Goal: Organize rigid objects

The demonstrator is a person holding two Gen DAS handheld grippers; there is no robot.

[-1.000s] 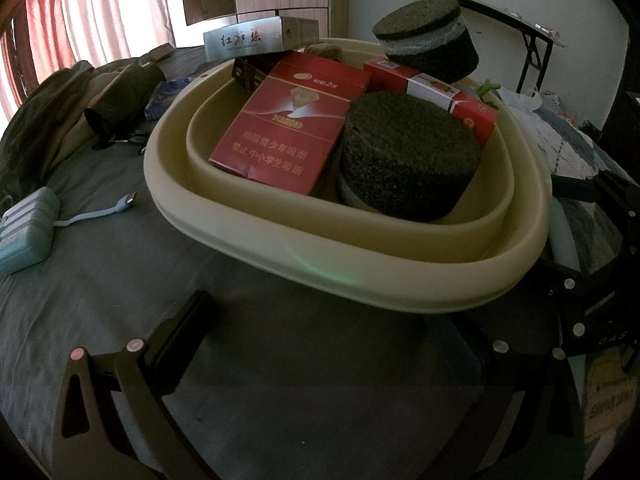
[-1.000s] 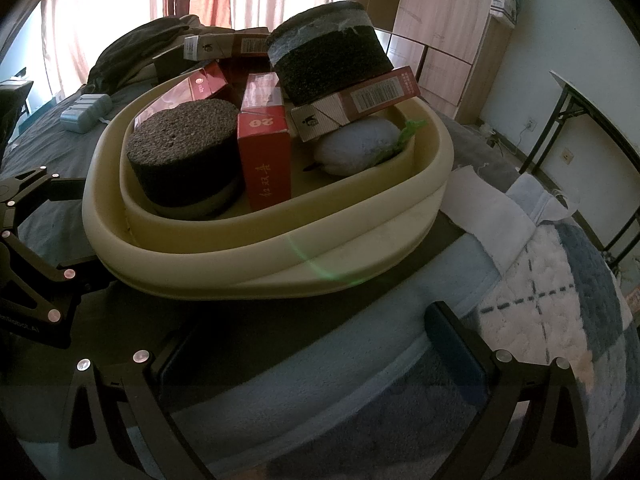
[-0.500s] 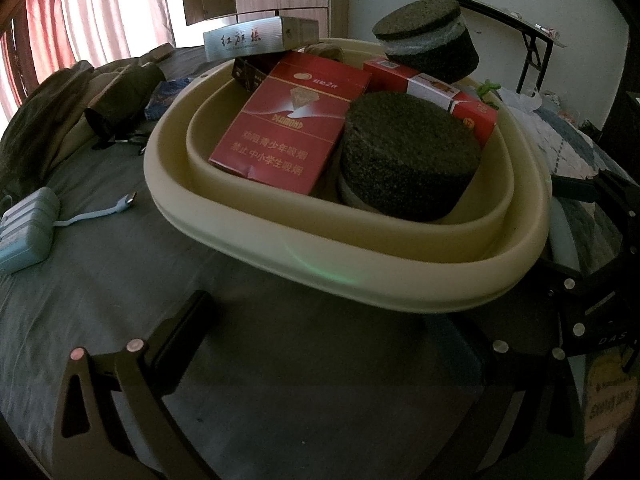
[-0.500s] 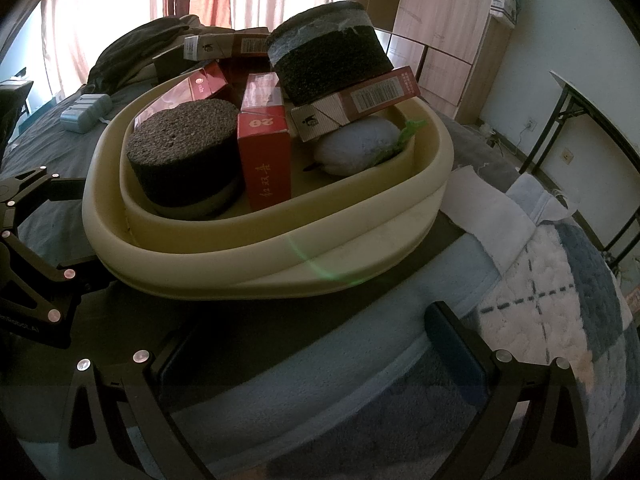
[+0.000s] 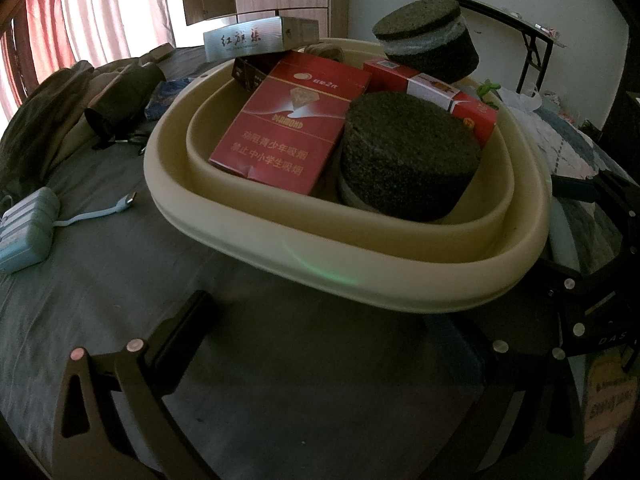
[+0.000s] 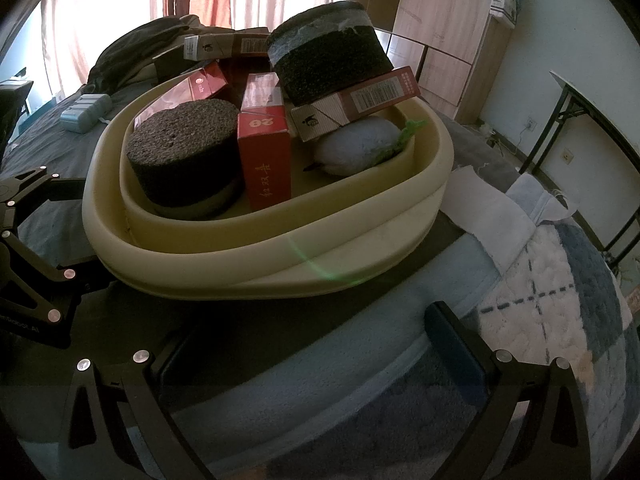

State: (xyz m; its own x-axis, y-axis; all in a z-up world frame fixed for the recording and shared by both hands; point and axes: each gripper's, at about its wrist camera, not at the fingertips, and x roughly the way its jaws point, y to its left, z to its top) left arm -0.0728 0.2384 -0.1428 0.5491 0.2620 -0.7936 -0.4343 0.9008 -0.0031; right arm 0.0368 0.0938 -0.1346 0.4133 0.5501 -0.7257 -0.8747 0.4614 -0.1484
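Basin (image 5: 400,276) — both grippers' fingers (image 6: 452,344) wide, empty

a cream basin (image 5: 400,276) sits just ahead of the left claw (image 5: 324,340), piled full. inside, a big red carton (image 5: 288,124) leans tilted at the left, a dark foam cylinder (image 5: 408,160) stands upright at the near right, and a second foam cylinder (image 5: 428,48) is perched on a long red box (image 5: 436,88) at the far side.
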